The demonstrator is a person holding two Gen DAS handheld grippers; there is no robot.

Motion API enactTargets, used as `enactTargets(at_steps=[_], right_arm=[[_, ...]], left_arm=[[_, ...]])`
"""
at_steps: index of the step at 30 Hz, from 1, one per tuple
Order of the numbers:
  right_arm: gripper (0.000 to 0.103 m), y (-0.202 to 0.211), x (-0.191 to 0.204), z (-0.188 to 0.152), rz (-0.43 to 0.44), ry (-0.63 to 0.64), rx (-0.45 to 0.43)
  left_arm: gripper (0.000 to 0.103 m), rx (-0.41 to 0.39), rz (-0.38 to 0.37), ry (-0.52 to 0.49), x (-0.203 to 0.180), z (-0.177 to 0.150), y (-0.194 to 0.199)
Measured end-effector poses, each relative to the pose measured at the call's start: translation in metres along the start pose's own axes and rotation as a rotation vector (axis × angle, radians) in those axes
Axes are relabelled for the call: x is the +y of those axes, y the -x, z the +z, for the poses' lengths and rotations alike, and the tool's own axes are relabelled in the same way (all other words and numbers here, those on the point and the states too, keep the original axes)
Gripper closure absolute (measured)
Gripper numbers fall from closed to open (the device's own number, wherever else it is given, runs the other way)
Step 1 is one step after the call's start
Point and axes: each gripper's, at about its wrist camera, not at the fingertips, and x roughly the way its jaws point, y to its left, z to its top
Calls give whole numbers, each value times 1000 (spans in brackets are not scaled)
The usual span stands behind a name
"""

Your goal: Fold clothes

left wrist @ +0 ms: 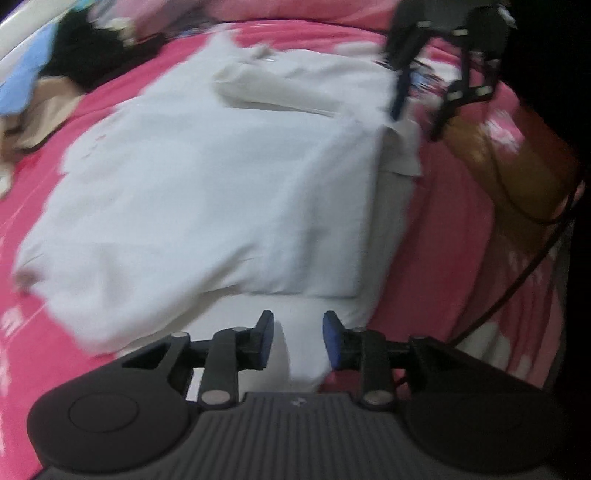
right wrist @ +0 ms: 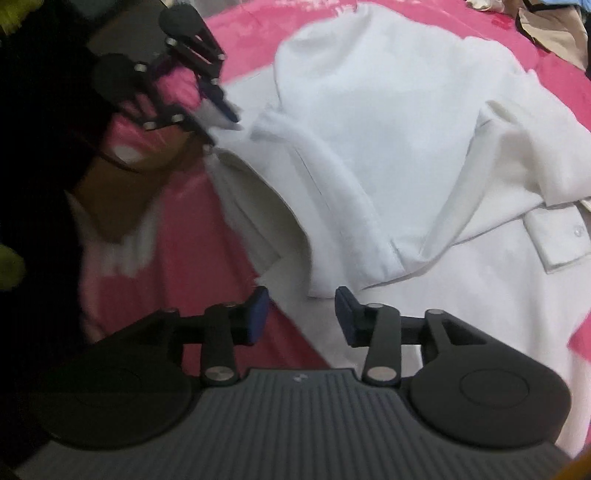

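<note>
A white shirt (left wrist: 207, 184) lies partly folded on a pink bedcover (left wrist: 443, 240). My left gripper (left wrist: 298, 332) points down over the shirt's near edge, open, with a ridge of white cloth lying loose between its blue pads. My right gripper (left wrist: 421, 110) hangs at the shirt's far right corner. In the right wrist view the shirt (right wrist: 388, 110) fills the upper right, a buttoned cuff (right wrist: 561, 236) at its right side. My right gripper (right wrist: 301, 310) is open over the shirt's hem and the bedcover (right wrist: 229, 221). My left gripper (right wrist: 221, 122) straddles a white corner at upper left.
A heap of other clothes, black (left wrist: 81, 55), light blue (left wrist: 18, 88) and tan (left wrist: 48, 110), lies at the bed's far left. More tan cloth (right wrist: 554, 33) shows at the top right. A person's forearm (left wrist: 517, 166) and a black cable (left wrist: 517, 280) run along the right.
</note>
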Motion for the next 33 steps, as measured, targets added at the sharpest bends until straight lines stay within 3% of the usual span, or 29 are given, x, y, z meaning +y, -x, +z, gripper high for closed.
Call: enactTargets(at_steps=[3,6,9,13,16,20,24,26,29,30,33], right_arm=[[63,30,-7,4,2,-47,-107],[63,37,-22,16,-13,-174,-287],[63,14,-20,24,-100,-203,-327],[63,-48,-1,6,-143,-199,-134],[63,-41,14,8,-175,-68,-115],[63,7,-14,36,-212,-156,-276],[63,16,-39,67,-321,-177,-409],[63,1,-48,77,-352,-153,-381],[65,-24,-66,76,-398,-121,-254],[65,-28,-73,72,-451,-129,-195],[66,-8,-95,42,-561,-277,-87]], left_arm=[[69,-39,51,77,24,2,13],[69,-111,81,164,36,18,8],[69,-163,58,187,32,39,-11],[69,-129,56,101,11,45,-36],[67,-169,70,129,16,44,-25],[65,-185,18,198,22,49,-25],[65,-117,27,117,-6,54,-50],[63,-100,57,93,-19,50,-57],[62,-102,67,102,-21,49,-60],[62,-102,63,112,-20,49,-60],[62,-103,40,145,-14,48,-60]])
